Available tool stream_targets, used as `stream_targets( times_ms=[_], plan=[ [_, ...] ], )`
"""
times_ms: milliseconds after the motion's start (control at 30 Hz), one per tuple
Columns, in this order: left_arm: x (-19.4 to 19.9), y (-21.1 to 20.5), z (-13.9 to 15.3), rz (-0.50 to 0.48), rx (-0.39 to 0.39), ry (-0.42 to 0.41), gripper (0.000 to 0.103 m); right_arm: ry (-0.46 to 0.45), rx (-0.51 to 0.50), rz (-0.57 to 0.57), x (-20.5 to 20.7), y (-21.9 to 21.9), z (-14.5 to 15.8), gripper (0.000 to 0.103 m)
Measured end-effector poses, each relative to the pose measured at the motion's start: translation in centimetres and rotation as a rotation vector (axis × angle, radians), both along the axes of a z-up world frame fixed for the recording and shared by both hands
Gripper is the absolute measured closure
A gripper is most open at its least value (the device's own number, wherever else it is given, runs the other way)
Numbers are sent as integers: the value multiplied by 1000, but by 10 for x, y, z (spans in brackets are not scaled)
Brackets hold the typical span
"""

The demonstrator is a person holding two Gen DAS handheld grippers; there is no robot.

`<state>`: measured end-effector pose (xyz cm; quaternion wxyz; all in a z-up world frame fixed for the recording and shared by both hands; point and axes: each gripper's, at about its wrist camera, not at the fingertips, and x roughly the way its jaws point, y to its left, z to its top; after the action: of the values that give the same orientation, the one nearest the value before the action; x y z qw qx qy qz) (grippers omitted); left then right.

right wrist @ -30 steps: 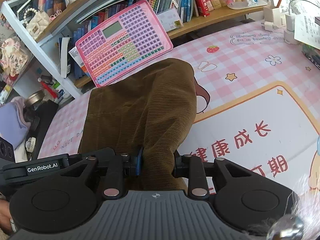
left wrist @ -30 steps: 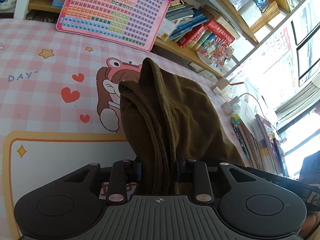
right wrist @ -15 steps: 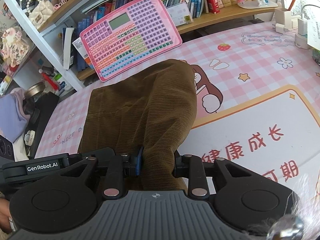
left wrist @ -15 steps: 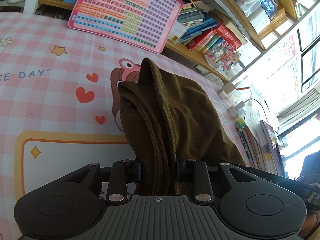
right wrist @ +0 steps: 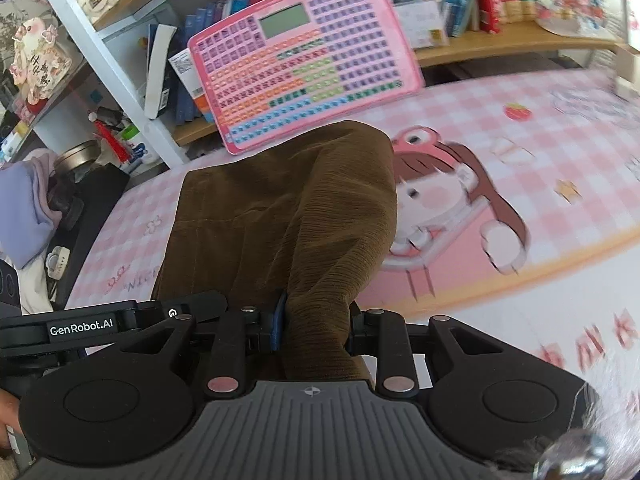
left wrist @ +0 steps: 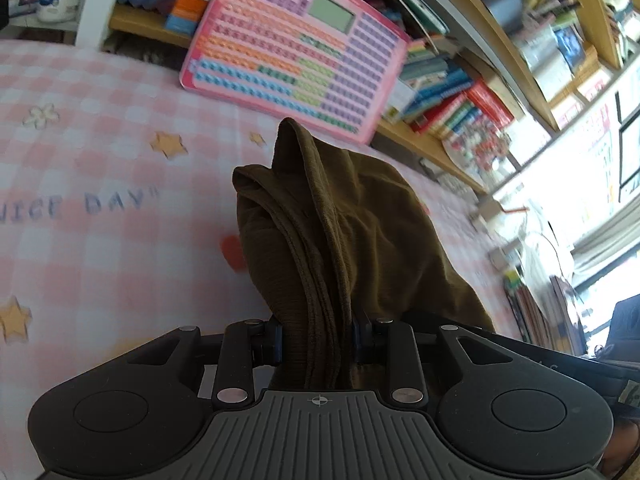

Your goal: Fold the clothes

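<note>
**Brown corduroy held at both ends of one edge**

Brown ribbed garment (left wrist: 360,240) hangs bunched from both tongs over the pink checked mat (left wrist: 100,160). From the left gripper (left wrist: 318,340) it runs toward 12 o'clock, doubled into thick folds with a stitched hem showing. From the right gripper (right wrist: 316,320) it spreads toward 11 o'clock, its far part lying flat on the mat. Both grippers are clamped on cloth, side by side, neither clearly nearer. Its long axis points away toward the pink keyboard toy (right wrist: 304,56) at 12 o'clock, so the fold probably gets laid forward.
</note>
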<state>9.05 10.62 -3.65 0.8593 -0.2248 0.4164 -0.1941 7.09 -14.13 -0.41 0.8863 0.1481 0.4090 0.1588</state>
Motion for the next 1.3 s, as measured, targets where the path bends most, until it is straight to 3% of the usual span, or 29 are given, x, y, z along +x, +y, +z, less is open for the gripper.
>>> stream_targets(
  times_ms=[533, 633, 733, 767, 933, 1133, 1300],
  plan=[
    [103, 45, -11, 93, 35, -47, 75, -56, 25, 79, 126, 49, -13, 77],
    [110, 54, -15, 104, 38, -30, 75, -43, 52, 88, 139, 55, -20, 77],
    [117, 61, -27, 122, 35, 16, 71, 5, 40, 78, 150, 59, -31, 69],
    [118, 64, -30, 128, 30, 21, 69, 18, 38, 69, 153, 59, -35, 63],
    [114, 61, -30, 144, 38, 6, 65, 41, 104, 25, 155, 51, -44, 58],
    [94, 57, -11, 185, 113, -46, 53, 4, 42, -24, 142, 43, -27, 43],
    [61, 50, 5, 197, 146, -105, 45, -54, -4, -57, 117, 27, -10, 38]
  ],
)
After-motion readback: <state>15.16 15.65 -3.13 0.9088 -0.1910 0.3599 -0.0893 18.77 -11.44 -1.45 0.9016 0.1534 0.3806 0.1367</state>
